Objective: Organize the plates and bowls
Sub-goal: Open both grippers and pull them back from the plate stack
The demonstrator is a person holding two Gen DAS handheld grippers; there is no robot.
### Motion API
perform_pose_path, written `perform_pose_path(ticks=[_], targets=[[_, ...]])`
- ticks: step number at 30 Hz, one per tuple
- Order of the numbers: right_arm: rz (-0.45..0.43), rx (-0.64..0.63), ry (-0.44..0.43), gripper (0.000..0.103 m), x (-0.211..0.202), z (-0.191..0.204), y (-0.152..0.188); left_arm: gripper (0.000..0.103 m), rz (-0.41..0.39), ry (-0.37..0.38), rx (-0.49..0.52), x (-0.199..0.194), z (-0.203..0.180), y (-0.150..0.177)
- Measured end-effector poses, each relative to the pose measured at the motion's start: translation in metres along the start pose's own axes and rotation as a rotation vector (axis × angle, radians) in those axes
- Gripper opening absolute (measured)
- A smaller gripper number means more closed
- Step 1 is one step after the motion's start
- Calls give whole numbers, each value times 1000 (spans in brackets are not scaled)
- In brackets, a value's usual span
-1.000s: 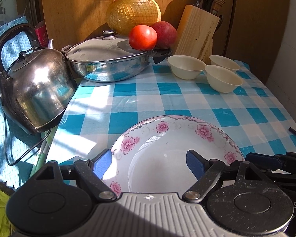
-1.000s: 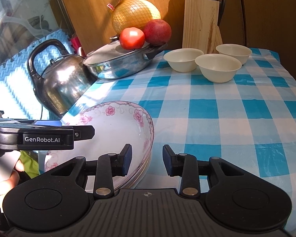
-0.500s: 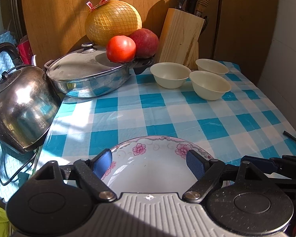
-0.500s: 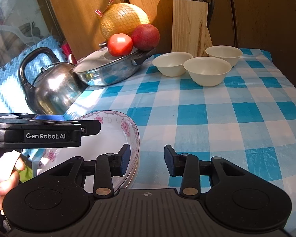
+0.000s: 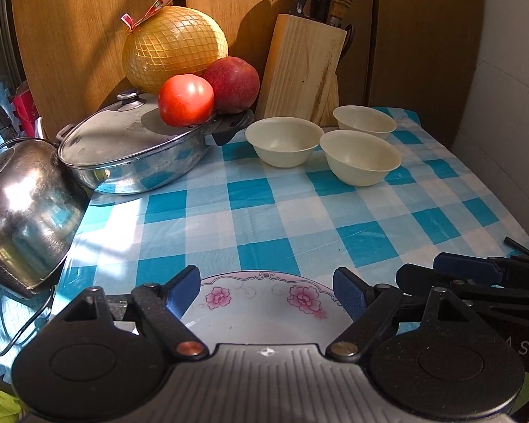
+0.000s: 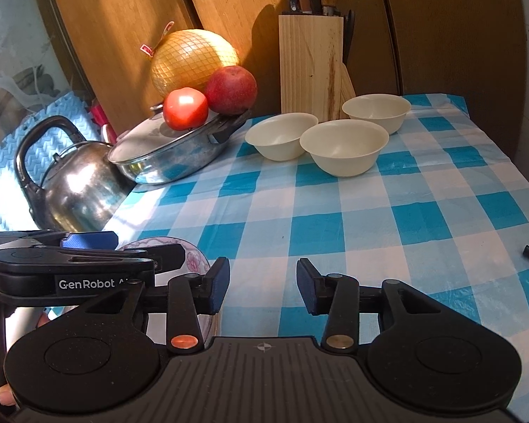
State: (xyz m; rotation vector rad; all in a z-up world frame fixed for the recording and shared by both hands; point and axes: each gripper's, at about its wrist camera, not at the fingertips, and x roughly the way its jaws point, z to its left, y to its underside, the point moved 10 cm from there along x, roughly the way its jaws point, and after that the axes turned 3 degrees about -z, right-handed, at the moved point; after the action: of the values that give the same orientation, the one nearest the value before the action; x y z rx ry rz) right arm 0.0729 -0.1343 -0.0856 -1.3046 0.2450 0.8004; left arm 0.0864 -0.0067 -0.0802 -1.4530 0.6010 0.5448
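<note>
Nearest you, your left gripper (image 5: 266,290) hangs with its blue-padded fingers spread wide, the white floral-rimmed plate (image 5: 264,303) showing between them below, and nothing is clamped in it. That plate sits at the near left edge of the blue-and-white checked tablecloth (image 5: 282,218); from the right wrist view it seems to top a stack of plates, though how many you cannot tell. Your right gripper (image 6: 262,283) is just to the right of the plate, its fingers also parted and holding nothing, over bare cloth. Left of the plate and a little farther back stands the shiny steel kettle with a black handle (image 5: 21,211), off the cloth's edge. Beyond the plate, across a wide stretch of cloth, the lidded stainless steel pan (image 5: 134,151) sits at the far left, with a red tomato (image 5: 186,100) and a dark red apple (image 5: 234,84) resting on its lid and handle side. Well apart from the plate, at the far right, three cream round bowls (image 5: 359,162) cluster close together, each upright on the cloth. Behind the pan sits a yellow netted pomelo (image 5: 174,47), and behind the bowls a pale wooden knife block (image 5: 301,70) against the wooden panels.
</note>
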Motion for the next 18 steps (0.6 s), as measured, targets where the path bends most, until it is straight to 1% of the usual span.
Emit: perform_pose_path(ticks=[8,18], targets=[[-25,18,29,52,3,-16,-14,76,-17,1,30,10,-13,-16],[-52,11,67,52,13,-35,-36,76,-28,-5,69,26,-26,-32]])
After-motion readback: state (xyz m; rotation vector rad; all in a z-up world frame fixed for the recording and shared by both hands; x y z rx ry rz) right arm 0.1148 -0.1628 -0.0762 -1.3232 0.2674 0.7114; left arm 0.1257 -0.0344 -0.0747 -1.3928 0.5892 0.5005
